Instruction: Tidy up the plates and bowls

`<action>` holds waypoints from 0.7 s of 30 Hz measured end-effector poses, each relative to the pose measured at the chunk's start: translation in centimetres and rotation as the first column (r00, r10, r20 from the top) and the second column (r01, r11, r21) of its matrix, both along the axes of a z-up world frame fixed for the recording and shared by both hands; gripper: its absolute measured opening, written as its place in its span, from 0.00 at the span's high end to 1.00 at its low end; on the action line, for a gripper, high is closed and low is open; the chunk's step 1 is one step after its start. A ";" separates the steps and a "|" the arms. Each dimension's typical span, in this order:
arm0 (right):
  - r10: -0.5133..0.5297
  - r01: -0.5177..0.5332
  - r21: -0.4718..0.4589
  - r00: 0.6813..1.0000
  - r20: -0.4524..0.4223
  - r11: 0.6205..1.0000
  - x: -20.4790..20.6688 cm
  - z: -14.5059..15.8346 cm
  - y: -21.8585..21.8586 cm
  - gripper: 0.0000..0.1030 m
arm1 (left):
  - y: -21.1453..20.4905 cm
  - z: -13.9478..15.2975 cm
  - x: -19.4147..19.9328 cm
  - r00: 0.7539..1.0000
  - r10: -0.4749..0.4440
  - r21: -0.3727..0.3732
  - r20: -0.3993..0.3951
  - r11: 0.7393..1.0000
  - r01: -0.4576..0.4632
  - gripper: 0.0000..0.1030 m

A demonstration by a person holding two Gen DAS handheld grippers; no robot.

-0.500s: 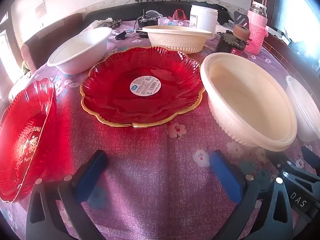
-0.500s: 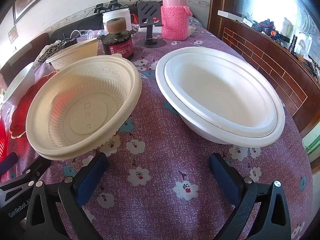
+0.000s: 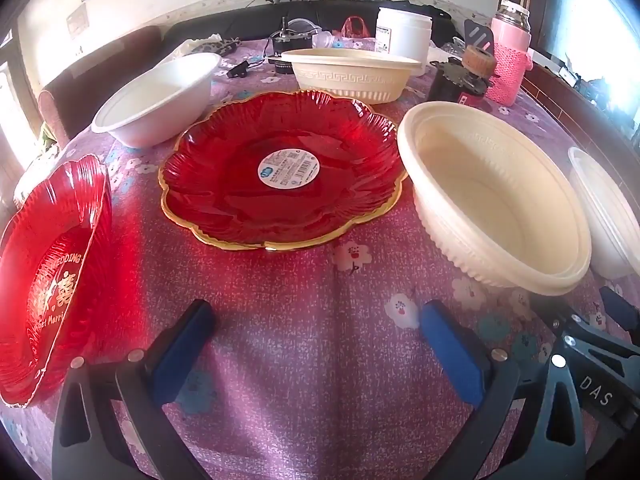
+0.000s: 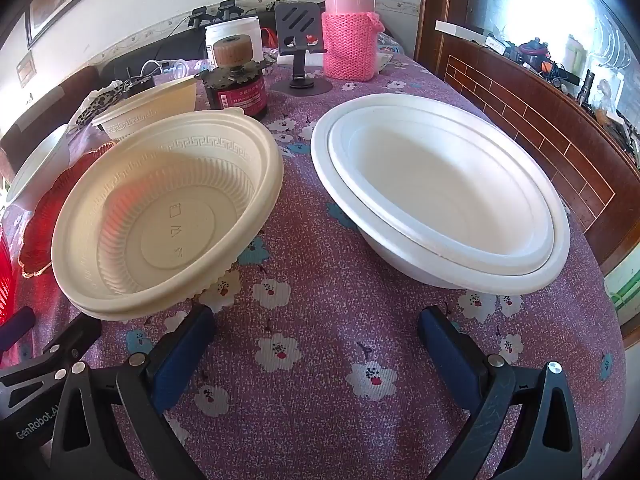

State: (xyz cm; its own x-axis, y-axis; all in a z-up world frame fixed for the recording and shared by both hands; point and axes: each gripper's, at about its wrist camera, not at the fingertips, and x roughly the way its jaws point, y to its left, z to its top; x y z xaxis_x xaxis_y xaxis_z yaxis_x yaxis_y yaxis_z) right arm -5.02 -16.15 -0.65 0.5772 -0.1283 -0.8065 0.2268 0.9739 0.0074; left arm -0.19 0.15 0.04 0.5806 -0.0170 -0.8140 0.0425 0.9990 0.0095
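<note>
Purple flowered cloth covers the counter point(image 3: 280, 360), which stands in a room with a pale wall behind and a brick-patterned wooden ledge along the right side.

Left gripper point(image 3: 316, 344): jaws spread wide, nothing between them, hanging over bare cloth short of the dishes. Directly beyond it lies a red plate point(image 3: 280, 172) with a gold scalloped rim and a round label at its centre. A second red plate point(image 3: 52, 280), bearing gold lettering, sits at the left edge of that view, well apart from the first. A white bowl point(image 3: 156, 100) rests behind the labelled plate to the left; a cream bowl with a key-pattern band point(image 3: 352, 76) rests behind it to the right.

Right gripper point(image 4: 316, 336): jaws likewise spread wide and empty, over bare cloth. Ahead on its left is a stack of cream bowls point(image 4: 168, 216), two rims visible, one nested in the other; its rim lies just beside the labelled plate, contact not determinable. Ahead on its right is a stack of white bowls point(image 4: 436, 200), also two rims, nested. The two stacks stand apart with cloth between.

At the far end stand a pink flask in a knitted sleeve point(image 4: 350, 40), a dark jar point(image 4: 238, 88), a black phone stand point(image 4: 300, 48) and a white tub point(image 3: 404, 36).
</note>
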 end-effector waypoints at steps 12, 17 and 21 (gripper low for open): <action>0.000 0.000 0.000 1.000 0.000 1.000 0.2 0.0 0.1 0.01 | 0.1 0.1 -0.4 1.000 0.008 -0.001 0.010 1.000 -0.008 0.00; 0.000 0.000 0.000 1.000 0.000 1.000 0.3 -0.1 0.1 0.01 | 0.1 0.1 -0.4 1.000 0.007 -0.002 0.011 1.000 -0.007 0.00; 0.000 0.000 0.000 1.000 0.000 1.000 0.3 -0.1 0.1 0.01 | 0.1 0.1 -0.4 1.000 0.007 -0.002 0.011 1.000 -0.007 0.00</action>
